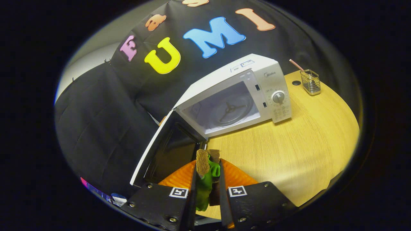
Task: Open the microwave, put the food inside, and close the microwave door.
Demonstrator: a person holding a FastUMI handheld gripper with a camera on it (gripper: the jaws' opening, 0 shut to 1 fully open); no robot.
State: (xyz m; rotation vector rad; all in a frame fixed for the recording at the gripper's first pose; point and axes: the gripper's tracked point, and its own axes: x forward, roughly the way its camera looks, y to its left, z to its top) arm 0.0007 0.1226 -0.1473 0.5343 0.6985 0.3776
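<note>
1. Both fingers point(208, 166) of mine are clamped on the food point(207, 176), a green and brown piece standing upright between them
2. Beyond them and slightly right, the microwave point(237, 96) cavity gapes on the worktop point(305, 144), its door point(163, 154) swung open leftward

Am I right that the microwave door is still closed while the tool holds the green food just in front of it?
Not quite: the gripper view shows the microwave with its door swung wide open, the turntable visible inside. The rest stands: the tool is shut on the green food, held between its fingers just in front of the microwave.
</note>
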